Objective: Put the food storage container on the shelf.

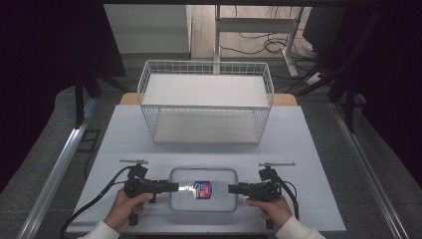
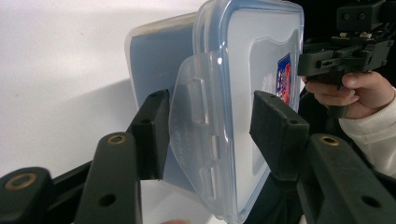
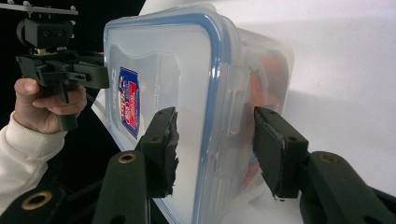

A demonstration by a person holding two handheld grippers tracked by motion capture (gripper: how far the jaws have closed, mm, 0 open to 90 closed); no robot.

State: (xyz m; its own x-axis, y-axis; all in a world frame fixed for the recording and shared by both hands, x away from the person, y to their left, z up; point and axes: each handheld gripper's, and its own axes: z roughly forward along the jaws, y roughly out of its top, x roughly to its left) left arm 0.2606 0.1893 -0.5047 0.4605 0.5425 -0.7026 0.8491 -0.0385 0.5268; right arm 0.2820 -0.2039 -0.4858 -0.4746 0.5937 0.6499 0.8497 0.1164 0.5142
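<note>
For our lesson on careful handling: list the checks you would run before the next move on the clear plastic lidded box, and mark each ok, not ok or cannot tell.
1. Left tongs straddle the left end of the clear plastic box with blue-sealed lid: ok.
2. Right tongs straddle its right end: ok.
3. Pads pressing firmly on the box: cannot tell.
4. Left-end lid flap snapped down: not ok, it stands out.
5. Lid seated on box: ok.
6. White wire basket stands clear behind the box: ok.
</note>
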